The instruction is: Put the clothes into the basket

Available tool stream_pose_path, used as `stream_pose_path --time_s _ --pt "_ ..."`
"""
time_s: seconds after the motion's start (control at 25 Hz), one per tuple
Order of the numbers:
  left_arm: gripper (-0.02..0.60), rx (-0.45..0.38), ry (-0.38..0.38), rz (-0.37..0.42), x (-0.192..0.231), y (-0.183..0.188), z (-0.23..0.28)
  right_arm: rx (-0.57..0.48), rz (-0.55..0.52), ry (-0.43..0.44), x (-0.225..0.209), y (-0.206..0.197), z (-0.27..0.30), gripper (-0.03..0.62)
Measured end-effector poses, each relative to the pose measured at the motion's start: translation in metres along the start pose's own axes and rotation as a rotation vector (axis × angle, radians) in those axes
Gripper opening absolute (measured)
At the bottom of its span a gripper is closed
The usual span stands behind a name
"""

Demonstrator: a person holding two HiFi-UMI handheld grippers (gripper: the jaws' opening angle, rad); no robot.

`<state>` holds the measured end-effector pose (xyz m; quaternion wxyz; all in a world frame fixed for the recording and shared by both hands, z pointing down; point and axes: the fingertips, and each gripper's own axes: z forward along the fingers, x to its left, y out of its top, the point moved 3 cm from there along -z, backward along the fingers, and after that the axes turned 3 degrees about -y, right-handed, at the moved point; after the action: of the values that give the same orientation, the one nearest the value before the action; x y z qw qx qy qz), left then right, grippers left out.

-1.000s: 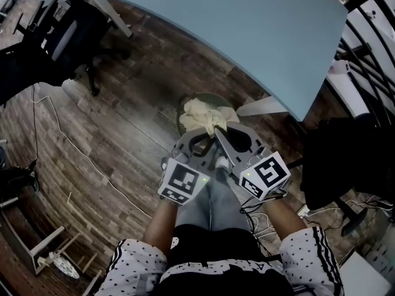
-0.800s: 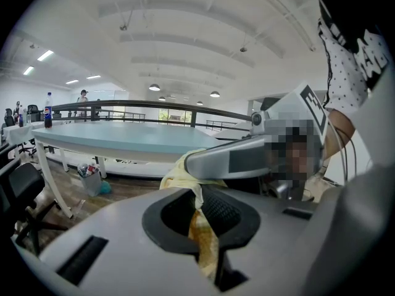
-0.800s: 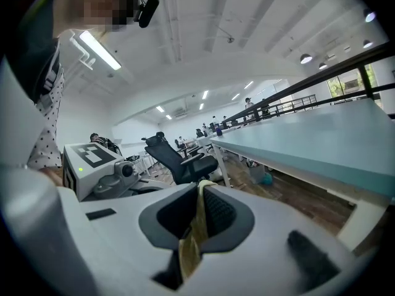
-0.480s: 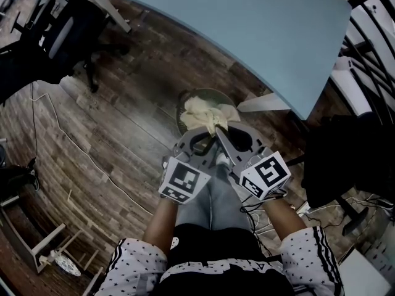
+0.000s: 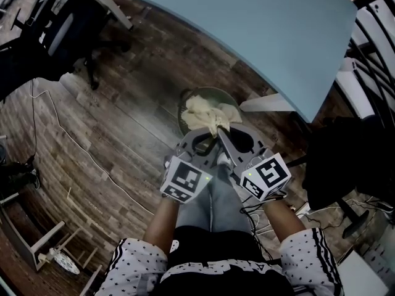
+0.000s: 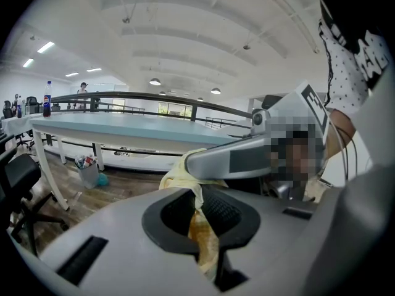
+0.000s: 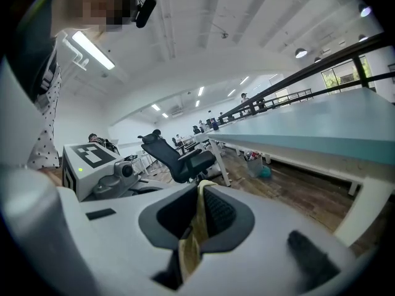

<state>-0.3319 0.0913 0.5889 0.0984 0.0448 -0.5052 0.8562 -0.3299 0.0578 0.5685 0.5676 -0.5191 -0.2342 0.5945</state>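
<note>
A dark wooden plank floor point(image 5: 123, 122) fills most of the head view. A long pale blue table point(image 5: 247, 36) crosses the upper part of it. A black office chair point(image 5: 58, 32) stands beyond the table's left end, and another dark chair point(image 5: 345, 159) stands at the right, near the table's corner. The person stands at the bottom edge, jeans-clad legs point(image 5: 213, 205) directly below the two grippers.

A round basket point(image 5: 210, 92) with a dark rim sits on the floor just beside the table's near edge, in front of the person's feet. A cream-coloured cloth point(image 5: 203, 111) is bunched over the basket's opening. From straight above, it appears to lie partly inside, though I cannot tell whether its lower folds rest on the bottom or hang clear.

Both grippers are held side by side over the near rim of the basket, their marker cubes toward the person and their tips meeting at the near edge of the cloth. The left gripper point(image 6: 197, 193) has its jaws closed on a fold of the cloth, which runs down between the ribbed pads and spills out past the tips. The right gripper point(image 7: 199, 193) is likewise clamped on the cloth, a narrow strip pinched between its pads.

A thin white cable point(image 5: 80, 153) trails across the floor at the left.
</note>
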Motion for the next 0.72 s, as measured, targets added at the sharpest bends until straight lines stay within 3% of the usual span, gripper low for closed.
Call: stream_pose_path --time_s 0.72 --pt "0.037 0.035 -0.015 -0.021 0.001 -0.025 0.016 0.035 0.019 -0.007 -0.011 -0.027 0.007 0.035"
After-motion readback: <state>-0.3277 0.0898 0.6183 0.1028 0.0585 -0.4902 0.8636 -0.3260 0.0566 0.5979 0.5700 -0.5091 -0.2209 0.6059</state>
